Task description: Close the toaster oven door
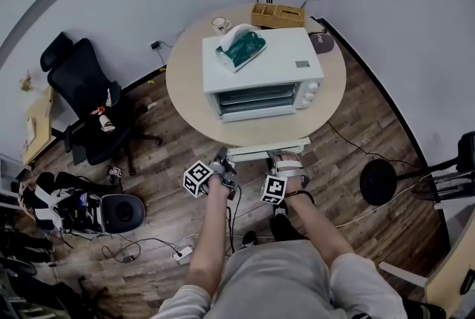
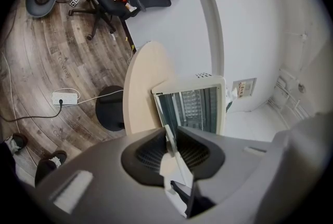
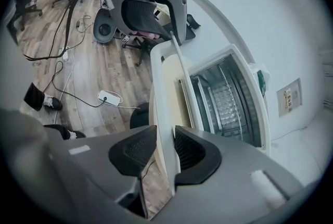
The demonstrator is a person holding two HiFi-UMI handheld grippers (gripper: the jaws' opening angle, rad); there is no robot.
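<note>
Head view overhead, gripper views close, prob. rolled, all share toaster oven (image 1: 261, 69)

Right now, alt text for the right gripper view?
The right gripper clamps the edge of the lowered white toaster oven door, which fills the gap between its jaws. The left gripper grips the same edge farther along; beside the door the white metal toaster oven stands open, wire racks visible, wood-plank floor at left.

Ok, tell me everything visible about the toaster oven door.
The toaster oven door is a white, flat panel, hinged at the oven's bottom. It is swung fully down, roughly level, and juts past the near edge of the table. The left claw and right claw each clamp its free edge.
</note>
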